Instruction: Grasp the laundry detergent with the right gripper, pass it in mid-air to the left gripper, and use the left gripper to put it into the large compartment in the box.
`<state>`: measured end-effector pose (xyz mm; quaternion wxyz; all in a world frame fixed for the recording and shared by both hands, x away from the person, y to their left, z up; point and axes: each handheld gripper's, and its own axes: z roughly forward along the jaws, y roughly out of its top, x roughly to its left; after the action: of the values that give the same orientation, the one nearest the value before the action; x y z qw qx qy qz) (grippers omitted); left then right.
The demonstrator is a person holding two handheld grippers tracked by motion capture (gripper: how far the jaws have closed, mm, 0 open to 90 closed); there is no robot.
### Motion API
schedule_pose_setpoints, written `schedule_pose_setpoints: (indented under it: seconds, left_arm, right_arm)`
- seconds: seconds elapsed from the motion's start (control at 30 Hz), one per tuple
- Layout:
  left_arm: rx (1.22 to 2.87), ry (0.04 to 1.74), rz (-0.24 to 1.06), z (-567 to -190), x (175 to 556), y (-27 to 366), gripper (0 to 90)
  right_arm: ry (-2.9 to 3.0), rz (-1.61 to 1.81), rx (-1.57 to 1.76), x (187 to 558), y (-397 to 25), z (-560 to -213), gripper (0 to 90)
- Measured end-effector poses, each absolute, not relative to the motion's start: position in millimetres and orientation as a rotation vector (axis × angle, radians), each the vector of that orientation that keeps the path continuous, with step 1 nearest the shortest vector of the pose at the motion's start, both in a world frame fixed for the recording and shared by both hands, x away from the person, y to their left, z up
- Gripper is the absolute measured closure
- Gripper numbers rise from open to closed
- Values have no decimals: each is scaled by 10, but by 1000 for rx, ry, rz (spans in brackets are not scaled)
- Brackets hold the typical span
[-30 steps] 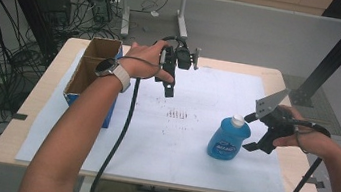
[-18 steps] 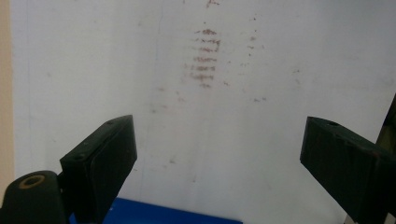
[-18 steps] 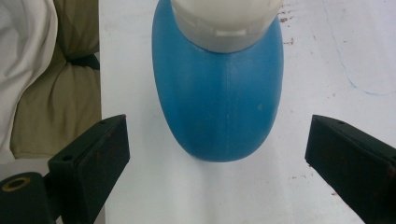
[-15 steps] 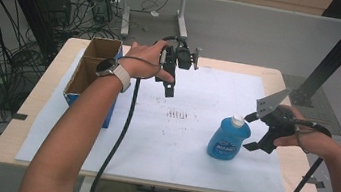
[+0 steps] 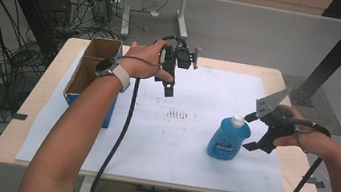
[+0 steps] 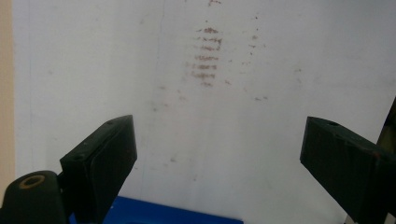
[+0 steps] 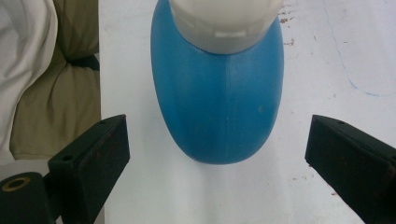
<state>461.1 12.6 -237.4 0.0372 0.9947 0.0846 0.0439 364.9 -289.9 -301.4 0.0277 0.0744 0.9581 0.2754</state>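
Blue bottle (image 5: 228,140) stands upright, white-capped, beside spread right tongs (image 5: 253,132).

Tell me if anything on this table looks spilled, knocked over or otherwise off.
Nothing spilled or toppled. The blue bottle stands upright with its white cap on, and the cardboard box sits squarely at the left edge. The one blemish is a patch of reddish-brown smudges in rows on the white sheet, like old marks rather than a fresh spill.

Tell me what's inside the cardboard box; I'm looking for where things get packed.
The cardboard box stands open at the table's left edge. Its brown inner walls show, with nothing visible inside. The person's left forearm covers its near end, so the floor there is hidden.
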Motion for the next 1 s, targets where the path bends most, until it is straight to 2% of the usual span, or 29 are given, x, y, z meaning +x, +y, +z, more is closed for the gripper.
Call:
schedule_pose_setpoints:
  seconds: [1.0]
  left_arm:
    - [3056,260,130,-2385,4614,112,112]
  right_arm:
    - [2956,858,231,3654,-2896,-3006,63]
